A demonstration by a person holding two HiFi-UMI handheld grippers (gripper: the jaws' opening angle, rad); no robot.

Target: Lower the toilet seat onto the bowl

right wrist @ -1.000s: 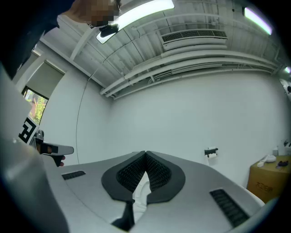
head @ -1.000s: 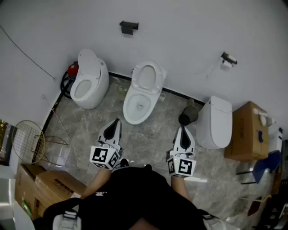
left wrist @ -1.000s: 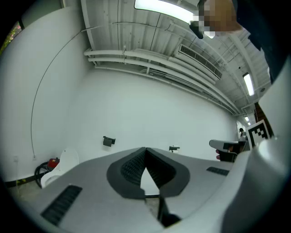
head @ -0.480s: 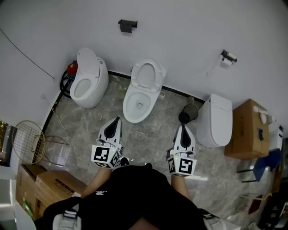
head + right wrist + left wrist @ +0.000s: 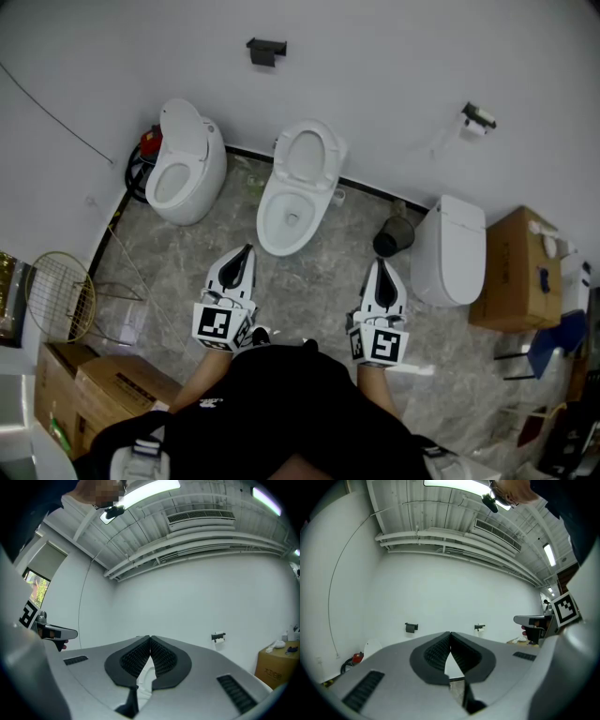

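Observation:
In the head view the middle white toilet has its seat [image 5: 327, 161] raised against the wall, above the open bowl [image 5: 272, 234]. My left gripper [image 5: 246, 251] points at the bowl from just short of its front edge, shut and empty. My right gripper [image 5: 380, 265] is level with it to the right, also shut with nothing held, and apart from the toilet. In the left gripper view the ribbed pads [image 5: 438, 651] meet at the tip of the left gripper [image 5: 450, 633]. The right gripper [image 5: 150, 637] likewise shows its pads closed, with a sliver of white porcelain behind them.
A second toilet [image 5: 187, 173] with its lid up stands at the left. A closed one [image 5: 448, 253] stands at the right beside a black bin [image 5: 394, 239] and a cardboard box [image 5: 511, 272]. More boxes [image 5: 84, 394] and a racket [image 5: 61, 295] lie at lower left.

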